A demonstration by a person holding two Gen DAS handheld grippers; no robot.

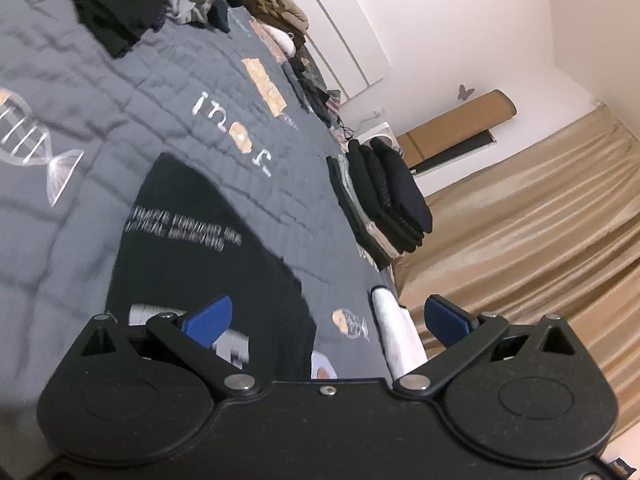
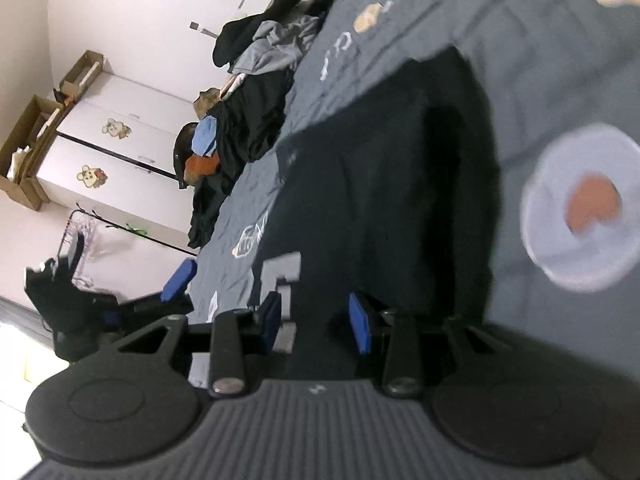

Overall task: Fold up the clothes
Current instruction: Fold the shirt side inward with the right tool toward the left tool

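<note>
Bedroom, grey quilted bedspread printed with letters and DNA helices. Left gripper jaws spread fully wide, nothing between the blue pads. Just ahead, partly under the left pad: black T-shirt with grey lettering, flat on the bedspread. Farther ahead and right, at the bed's edge: stack of folded dark clothes. Far ahead: unfolded clothes pile. Right gripper jaws partly apart over the same black T-shirt; grip on the cloth impossible to tell.
</note>
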